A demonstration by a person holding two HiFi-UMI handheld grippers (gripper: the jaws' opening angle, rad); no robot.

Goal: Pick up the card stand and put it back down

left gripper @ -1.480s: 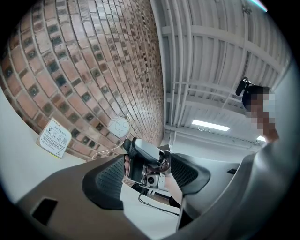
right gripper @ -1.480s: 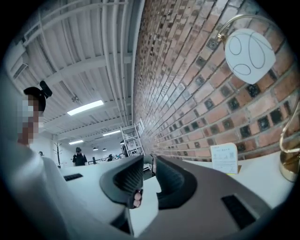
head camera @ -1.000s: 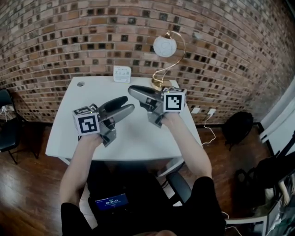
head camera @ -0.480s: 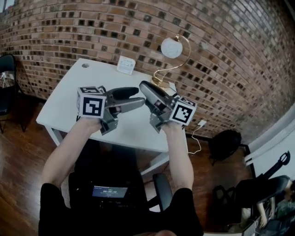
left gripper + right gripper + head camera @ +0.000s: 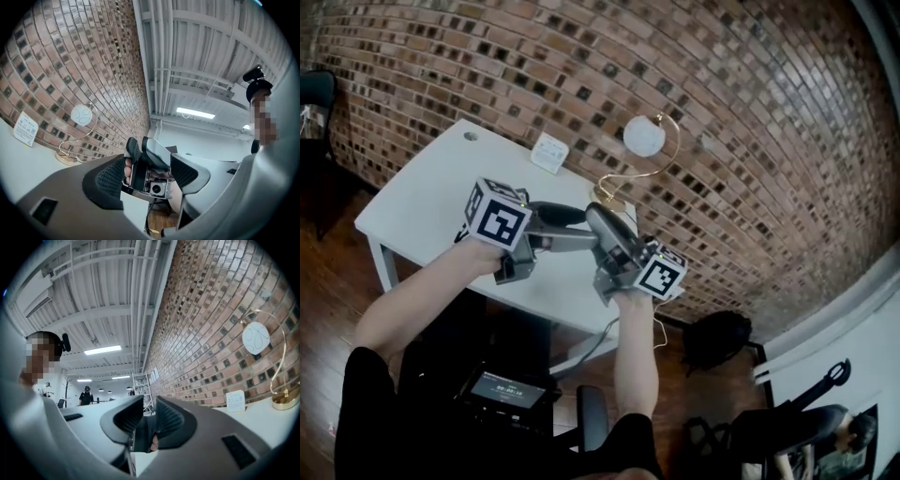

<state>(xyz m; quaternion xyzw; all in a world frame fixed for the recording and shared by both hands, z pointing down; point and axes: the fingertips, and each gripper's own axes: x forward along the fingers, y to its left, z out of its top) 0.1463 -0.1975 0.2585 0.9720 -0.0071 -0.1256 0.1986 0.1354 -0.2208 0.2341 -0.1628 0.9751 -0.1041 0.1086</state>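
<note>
I look down on a white surface [image 5: 431,202] set against a brick wall [image 5: 722,112]. The card stand [image 5: 644,136] (a gold wire loop carrying a round white disc, on a gold base) stands upright at the far edge of the surface, close to the wall, with nothing touching it. A small white sign [image 5: 547,152] sits by the wall to its left. My two grippers hover in the air over the near side of the surface, apart from the stand, their tips pointing at each other and nearly meeting. The left gripper [image 5: 572,228] has its jaws apart and holds nothing; through the gap I see the other gripper. The right gripper [image 5: 600,217] has its jaws a little apart, also empty.
</note>
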